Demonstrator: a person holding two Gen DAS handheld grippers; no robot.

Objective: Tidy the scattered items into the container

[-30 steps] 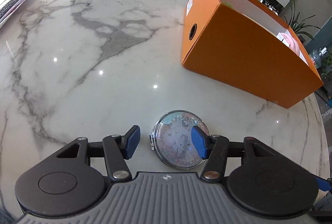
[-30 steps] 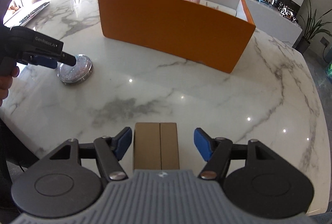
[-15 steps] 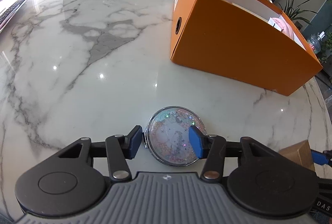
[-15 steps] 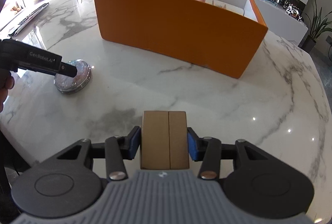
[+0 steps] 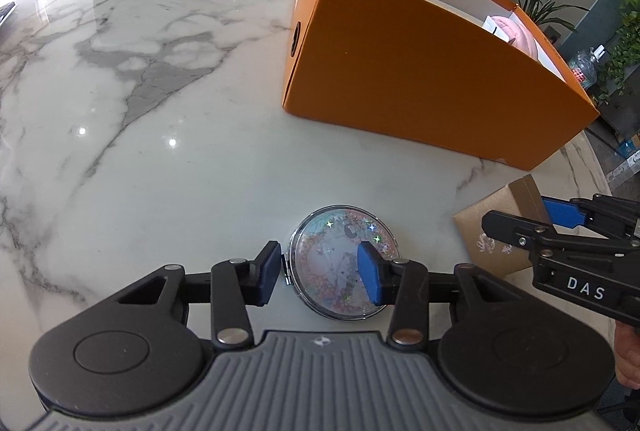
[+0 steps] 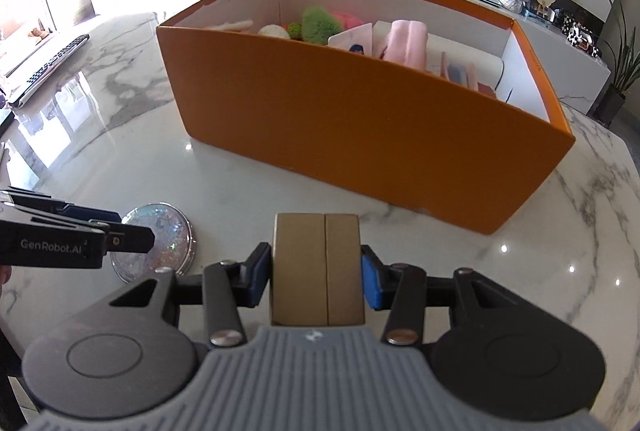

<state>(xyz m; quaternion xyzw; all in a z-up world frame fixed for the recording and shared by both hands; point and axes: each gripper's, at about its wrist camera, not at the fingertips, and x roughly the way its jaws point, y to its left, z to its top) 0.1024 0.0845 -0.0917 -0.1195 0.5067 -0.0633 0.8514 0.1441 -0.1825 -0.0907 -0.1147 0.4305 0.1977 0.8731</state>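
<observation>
Now your left gripper (image 5: 318, 273) is closing around the glitter compact mirror (image 5: 343, 263) lying on the marble table (image 5: 160, 159); whether its pads press yet is unclear. Your right gripper (image 6: 316, 277) clamps the tan box (image 6: 318, 273). Ahead, the orange container (image 6: 360, 119) holds a green plush (image 6: 320, 25), pink roll (image 6: 406, 43) and cards.

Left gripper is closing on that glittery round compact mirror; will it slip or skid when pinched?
The compact mirror looks glossy and domed, so the closing left gripper may slip off it. It lies flat on polished marble, so it probably skids. The thin rim offers little grip.
</observation>
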